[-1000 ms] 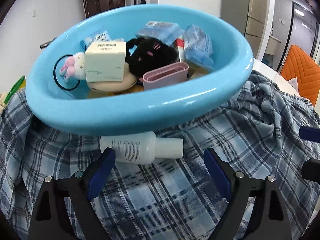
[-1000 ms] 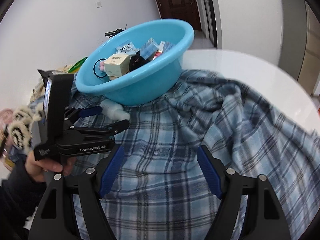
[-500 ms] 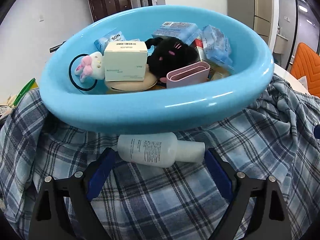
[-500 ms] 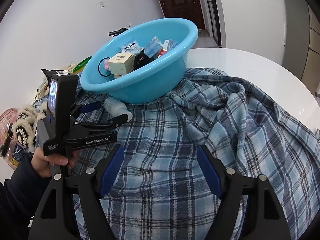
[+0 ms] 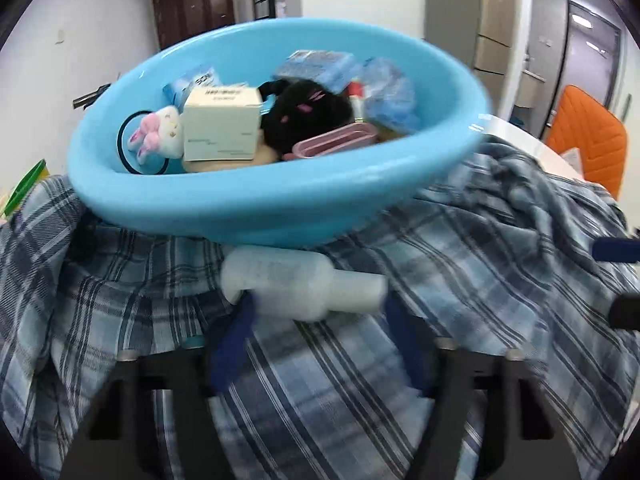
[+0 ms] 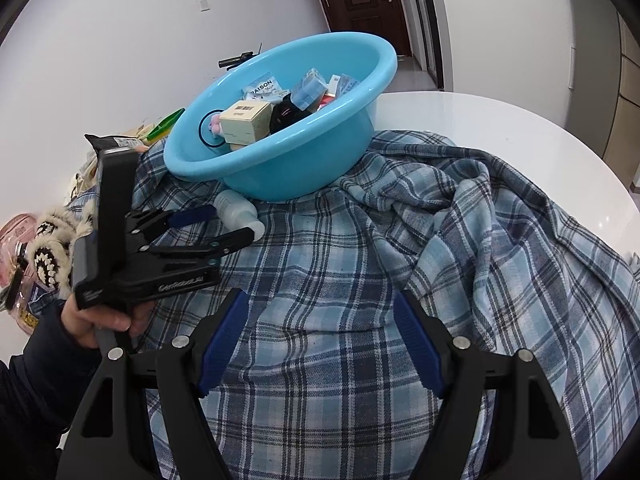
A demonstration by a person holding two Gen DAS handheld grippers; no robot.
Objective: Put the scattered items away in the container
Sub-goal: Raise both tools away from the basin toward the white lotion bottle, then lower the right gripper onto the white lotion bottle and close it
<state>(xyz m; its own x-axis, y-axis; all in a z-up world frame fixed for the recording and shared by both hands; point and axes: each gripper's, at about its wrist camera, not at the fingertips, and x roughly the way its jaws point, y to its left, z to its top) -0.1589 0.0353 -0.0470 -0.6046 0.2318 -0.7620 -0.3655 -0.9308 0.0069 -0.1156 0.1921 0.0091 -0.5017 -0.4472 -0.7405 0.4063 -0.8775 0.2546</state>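
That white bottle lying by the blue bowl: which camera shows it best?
The left wrist view: the white bottle fills the middle, lying on its side on the plaid cloth, against the blue bowl, though motion blur softens it. The right wrist view shows it smaller but sharper, between the left tongs.

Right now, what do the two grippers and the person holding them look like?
Both are black plastic frames with blue ribbed pads and silver bolts. The left gripper carries white "GenRobot.AI" lettering and an upright black block; a bare hand in a dark sleeve holds it. The right gripper looks identical.
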